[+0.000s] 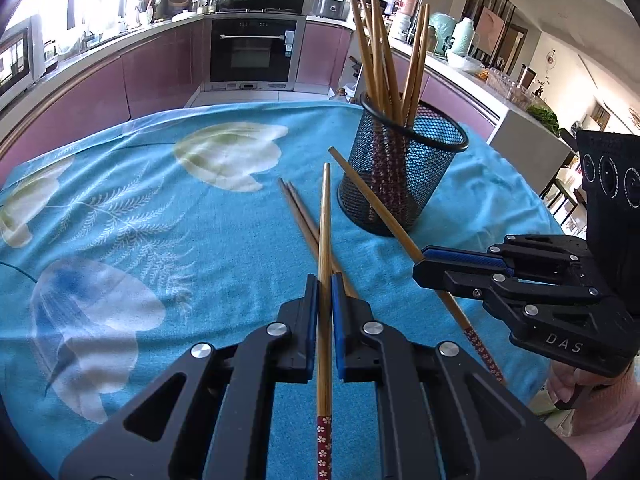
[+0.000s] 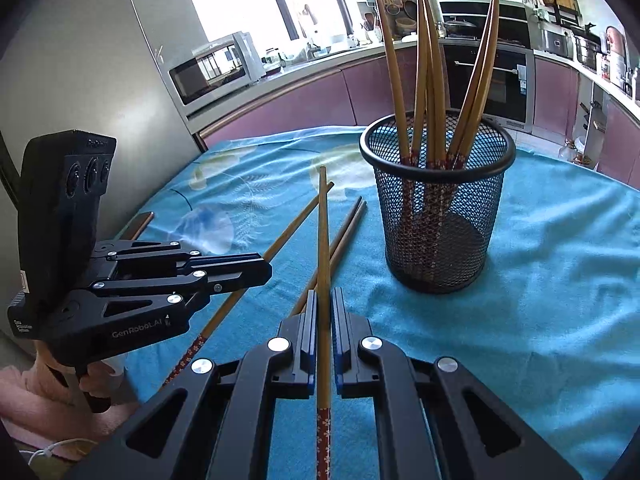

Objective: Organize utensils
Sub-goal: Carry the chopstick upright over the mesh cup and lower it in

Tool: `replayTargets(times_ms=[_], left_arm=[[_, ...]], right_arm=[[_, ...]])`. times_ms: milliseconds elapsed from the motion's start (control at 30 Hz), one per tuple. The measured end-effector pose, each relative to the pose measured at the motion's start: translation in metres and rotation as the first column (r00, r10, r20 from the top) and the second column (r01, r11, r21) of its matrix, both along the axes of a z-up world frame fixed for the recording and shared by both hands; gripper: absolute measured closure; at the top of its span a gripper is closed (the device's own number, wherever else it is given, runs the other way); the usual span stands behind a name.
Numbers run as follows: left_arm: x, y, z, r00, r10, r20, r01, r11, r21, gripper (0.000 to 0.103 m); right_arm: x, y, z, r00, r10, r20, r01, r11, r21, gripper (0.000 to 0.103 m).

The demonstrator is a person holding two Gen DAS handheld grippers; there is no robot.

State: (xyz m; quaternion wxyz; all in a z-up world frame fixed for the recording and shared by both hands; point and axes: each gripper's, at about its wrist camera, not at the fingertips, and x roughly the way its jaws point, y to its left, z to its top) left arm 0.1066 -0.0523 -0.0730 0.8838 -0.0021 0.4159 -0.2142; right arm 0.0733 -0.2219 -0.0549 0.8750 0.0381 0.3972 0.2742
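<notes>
With each gripper's fingers clenched on one chopstick, left gripper [image 1: 325,296] and right gripper [image 2: 325,304], tip each stick upright and drop it patterned end down into the mesh holder [image 2: 438,208] beyond, probably sparing the pair [image 1: 304,220] lying on the surface.

A mesh holder [image 1: 402,172] stands upright on the tablecloth [image 1: 160,216], with several chopsticks [image 1: 380,52] standing in it, leaning against its rim. Just left of the holder, 2 chopsticks [image 1: 298,210] lie side by side on the cloth. In front of them, the left gripper [image 1: 325,300] clamps 1 chopstick [image 1: 325,240]. To its right, beside the holder, the right gripper [image 1: 426,260] clamps another chopstick [image 1: 374,196]. Behind the table runs a counter with an oven [image 1: 252,52].
</notes>
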Motion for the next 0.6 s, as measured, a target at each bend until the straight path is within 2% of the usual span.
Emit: replayTargets(times_ms=[600], left_arm=[[-0.016,0.005,0.031,0.998,-0.018,0.062,0.022,0.998,-0.056,0.095]], right_arm=[[-0.010,-0.018,0.023,0.997,-0.043,0.058,0.040,0.997,0.064,0.097]])
